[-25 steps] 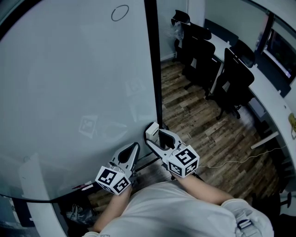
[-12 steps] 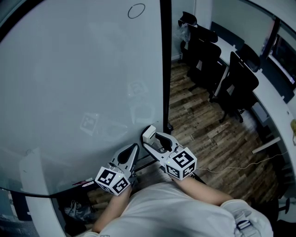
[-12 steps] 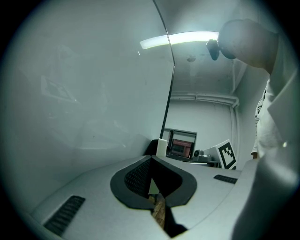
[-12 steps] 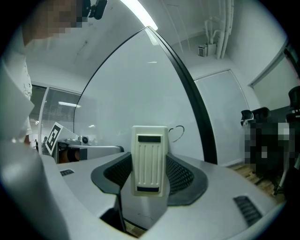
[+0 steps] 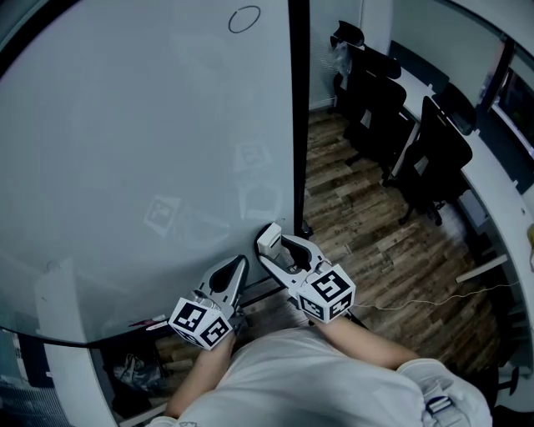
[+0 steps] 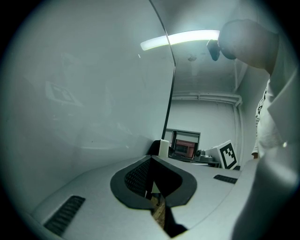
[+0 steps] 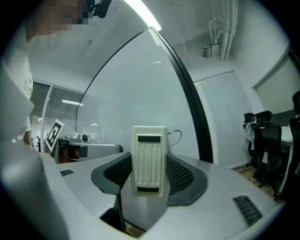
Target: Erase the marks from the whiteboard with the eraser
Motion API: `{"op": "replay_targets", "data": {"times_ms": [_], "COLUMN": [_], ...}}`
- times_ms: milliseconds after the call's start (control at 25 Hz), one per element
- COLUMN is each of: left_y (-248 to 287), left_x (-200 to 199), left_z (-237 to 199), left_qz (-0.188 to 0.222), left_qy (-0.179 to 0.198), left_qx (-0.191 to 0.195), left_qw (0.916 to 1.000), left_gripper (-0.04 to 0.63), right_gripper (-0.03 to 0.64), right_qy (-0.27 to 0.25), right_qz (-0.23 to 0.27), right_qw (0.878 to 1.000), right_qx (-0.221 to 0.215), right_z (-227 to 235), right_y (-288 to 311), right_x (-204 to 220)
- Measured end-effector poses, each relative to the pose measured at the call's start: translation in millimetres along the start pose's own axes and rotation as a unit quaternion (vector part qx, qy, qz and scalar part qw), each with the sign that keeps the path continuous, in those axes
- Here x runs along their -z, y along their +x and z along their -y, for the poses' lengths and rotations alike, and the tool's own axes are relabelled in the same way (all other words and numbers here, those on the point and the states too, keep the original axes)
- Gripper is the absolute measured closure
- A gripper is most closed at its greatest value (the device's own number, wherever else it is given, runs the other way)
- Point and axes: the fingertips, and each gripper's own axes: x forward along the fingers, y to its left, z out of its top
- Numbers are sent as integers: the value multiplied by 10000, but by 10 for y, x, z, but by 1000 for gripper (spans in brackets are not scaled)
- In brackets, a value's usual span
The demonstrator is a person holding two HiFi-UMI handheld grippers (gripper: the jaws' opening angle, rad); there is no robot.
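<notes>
The whiteboard (image 5: 142,142) fills the left of the head view, and one drawn oval mark (image 5: 244,18) sits near its top. My right gripper (image 5: 274,243) is shut on the white eraser (image 5: 269,238), low beside the board's bottom right corner. In the right gripper view the eraser (image 7: 150,159) stands upright between the jaws, with a small loop mark (image 7: 176,136) on the board behind it. My left gripper (image 5: 236,265) is shut and holds nothing, just left of the right one. In the left gripper view the left gripper (image 6: 152,161) points along the board (image 6: 84,93).
The board's black frame edge (image 5: 298,125) runs down the middle. Black office chairs (image 5: 434,150) and a long desk (image 5: 501,192) stand at the right on the wood floor (image 5: 359,225). A thin cable (image 5: 434,292) lies on the floor.
The head view has swung a little, so the board's edge lies further right. Both grippers stay in about the same place, with the eraser still held.
</notes>
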Motion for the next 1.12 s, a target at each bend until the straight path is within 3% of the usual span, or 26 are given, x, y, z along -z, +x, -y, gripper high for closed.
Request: {"op": "replay_targets", "data": {"times_ms": [560, 1120], "left_y": [50, -168], "left_x": [66, 46], "left_z": [125, 64], "left_qz": [2, 10], "left_qy": [15, -4], "left_qx": [46, -154], "left_qw": [10000, 9999], "left_gripper": [588, 588], "right_gripper": [383, 383], "right_qy": [45, 184], "right_qz": [230, 167], "right_qw": [9990, 9994], "right_qx": [383, 221], "right_z": [360, 192], "right_y": [-236, -132], "right_x": [-94, -47]}}
